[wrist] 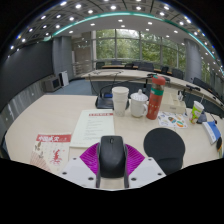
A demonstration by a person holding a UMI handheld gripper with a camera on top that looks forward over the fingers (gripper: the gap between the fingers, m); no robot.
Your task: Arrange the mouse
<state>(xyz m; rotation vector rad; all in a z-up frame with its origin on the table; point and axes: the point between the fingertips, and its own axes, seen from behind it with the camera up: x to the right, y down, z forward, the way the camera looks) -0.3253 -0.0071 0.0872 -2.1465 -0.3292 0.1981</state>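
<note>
A black computer mouse [112, 155] sits between my two fingers, whose purple pads [90, 157] press on its left and right sides. My gripper [112, 160] is shut on the mouse and holds it over the near part of the beige table [40, 125]. A round black mouse pad [165, 145] lies on the table just right of the fingers.
A white sheet with a red header [92, 127] lies ahead of the fingers, a red-and-white leaflet [50, 150] to the left. Beyond stand white cups [121, 99], a mug [138, 104] and a red bottle [155, 98]. More items lie at the far right.
</note>
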